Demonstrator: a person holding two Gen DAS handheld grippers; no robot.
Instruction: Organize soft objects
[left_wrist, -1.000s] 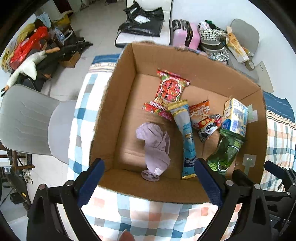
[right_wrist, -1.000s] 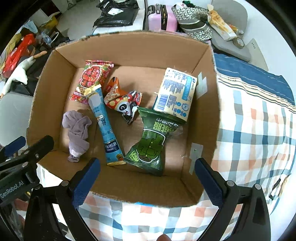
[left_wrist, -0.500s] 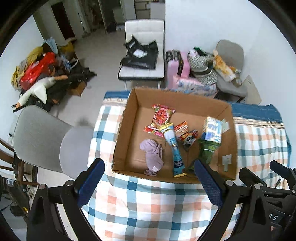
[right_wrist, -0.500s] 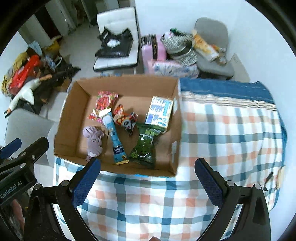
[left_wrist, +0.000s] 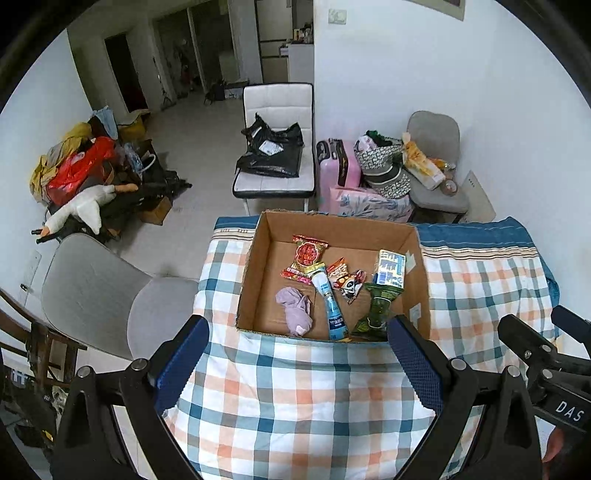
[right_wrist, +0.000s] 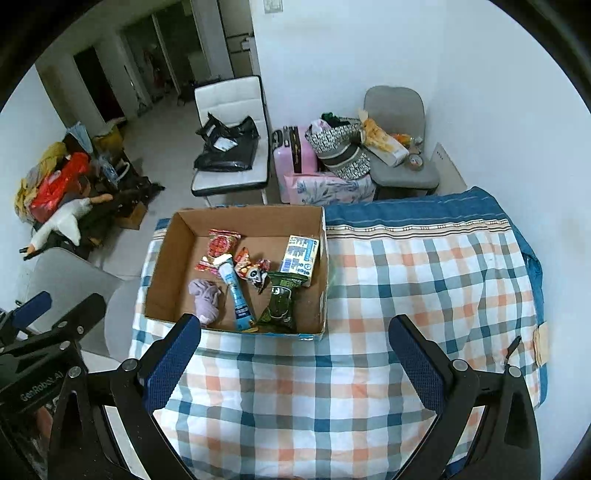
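An open cardboard box (left_wrist: 255, 273) (right_wrist: 162, 266) stands on the checked cloth. Inside lie a lilac sock (left_wrist: 295, 309) (right_wrist: 206, 297), a red snack bag (left_wrist: 307, 256) (right_wrist: 218, 248), a blue tube pack (left_wrist: 330, 302) (right_wrist: 234, 290), a panda snack bag (left_wrist: 347, 281) (right_wrist: 255, 271), a green bag (left_wrist: 378, 312) (right_wrist: 280, 302) and a blue-white carton (left_wrist: 390, 267) (right_wrist: 301, 254). My left gripper (left_wrist: 297, 369) is open and empty, held high and back from the box. My right gripper (right_wrist: 293, 363) is open and empty, also high above the cloth.
The checked cloth (left_wrist: 295, 398) (right_wrist: 424, 280) covers the table. A grey chair (left_wrist: 103, 295) stands at the left. Beyond the table are a white chair with a black bag (left_wrist: 275, 155), a pink suitcase (left_wrist: 338, 166), a loaded grey chair (left_wrist: 432, 166) and a pile of clutter (left_wrist: 92, 177).
Both grippers have pulled up and back from the box, so it looks much smaller and more of the room shows. Both stay open and empty. The box contents have not moved.
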